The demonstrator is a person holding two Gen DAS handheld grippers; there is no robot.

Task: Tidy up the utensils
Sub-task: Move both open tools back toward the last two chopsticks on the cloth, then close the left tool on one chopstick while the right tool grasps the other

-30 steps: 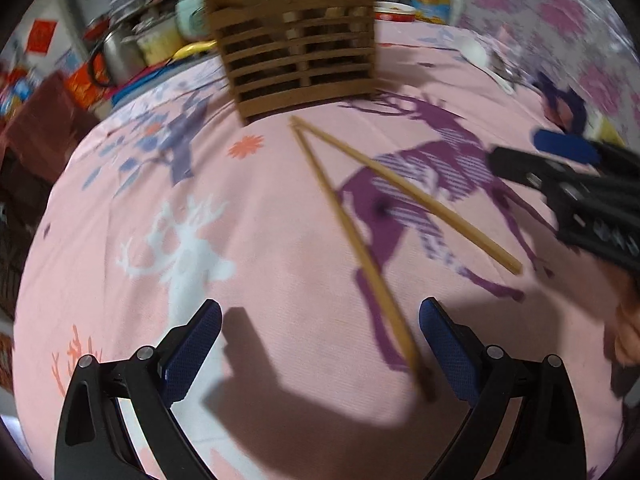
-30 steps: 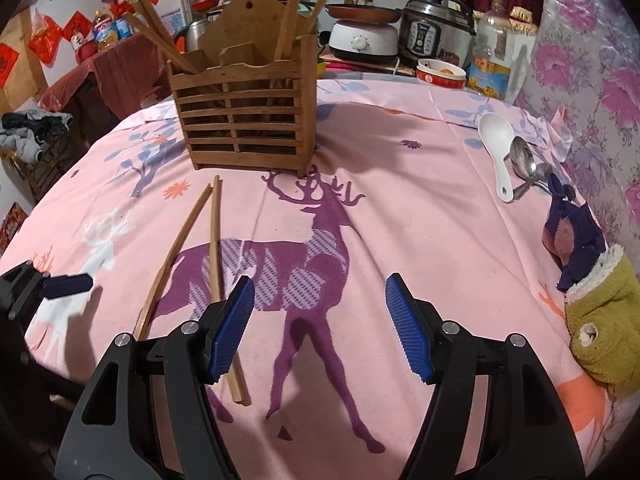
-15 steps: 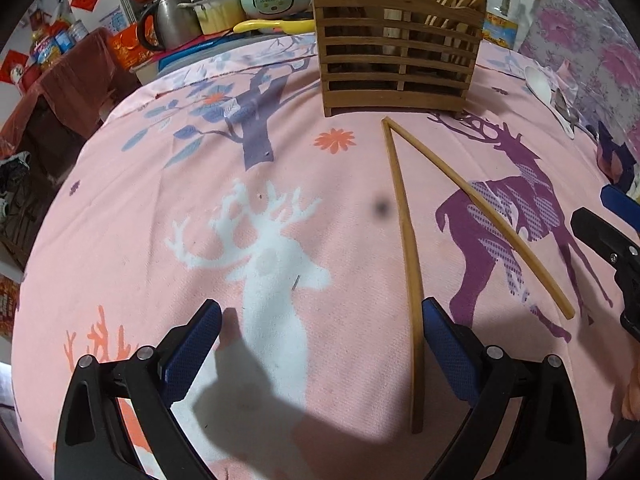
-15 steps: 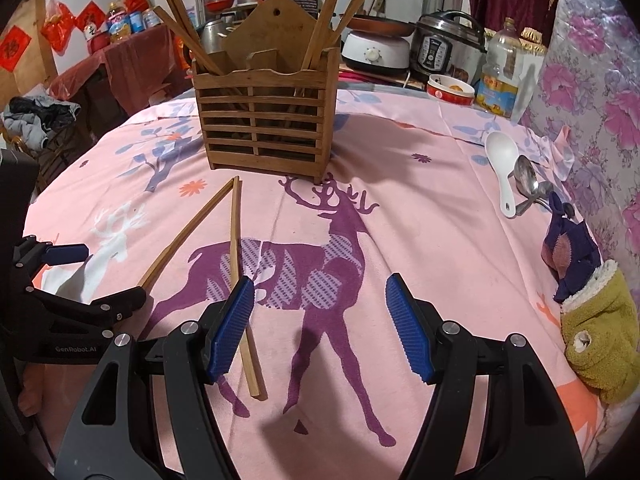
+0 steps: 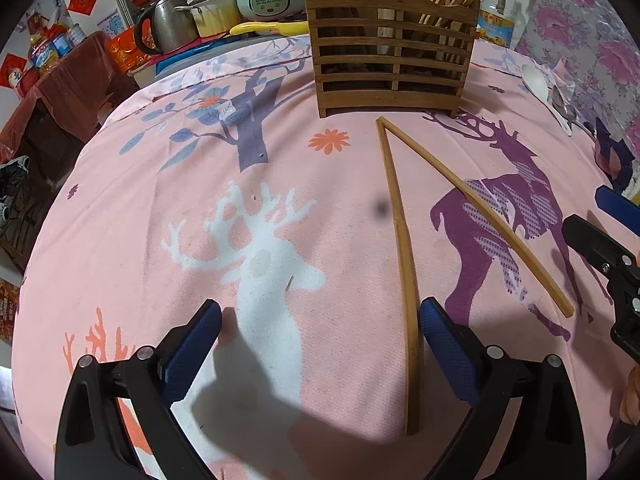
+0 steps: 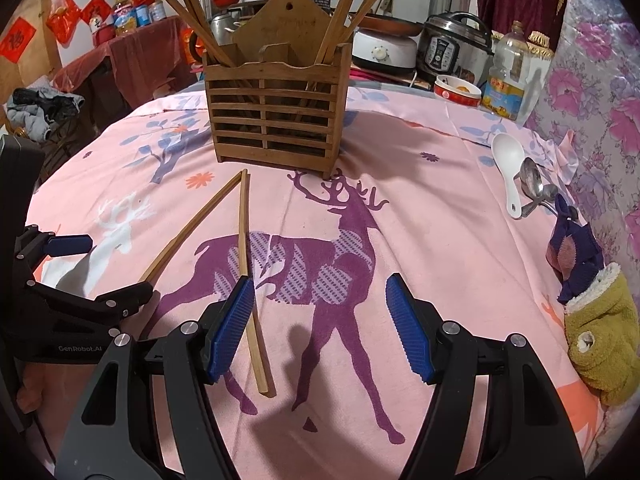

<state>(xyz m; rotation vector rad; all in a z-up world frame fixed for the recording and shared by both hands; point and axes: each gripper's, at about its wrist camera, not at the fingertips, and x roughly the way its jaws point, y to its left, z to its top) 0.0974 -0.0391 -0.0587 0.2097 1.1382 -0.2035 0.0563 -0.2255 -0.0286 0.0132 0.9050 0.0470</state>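
Observation:
Two wooden chopsticks lie in a V on the pink tablecloth, tips meeting near the wooden slatted utensil holder (image 5: pixel 390 54) (image 6: pixel 276 114). One chopstick (image 5: pixel 402 264) (image 6: pixel 188 228) runs inside my left gripper's right finger. The other chopstick (image 5: pixel 480 208) (image 6: pixel 246 280) ends beside my right gripper's left finger. My left gripper (image 5: pixel 320 320) is open and empty. My right gripper (image 6: pixel 320 300) is open and empty. The holder has several chopsticks standing in it.
A white spoon (image 6: pixel 509 168) and a metal spoon (image 6: pixel 534 184) lie at the right, near a purple cloth (image 6: pixel 572 244) and a yellow mitten (image 6: pixel 604 336). Cookers, a kettle (image 5: pixel 160 28) and an oil bottle (image 6: pixel 506 76) stand behind the table.
The left gripper swung left and back, so the chopsticks now lie at its right side. The right gripper drew slightly closer to the holder. Both stay open.

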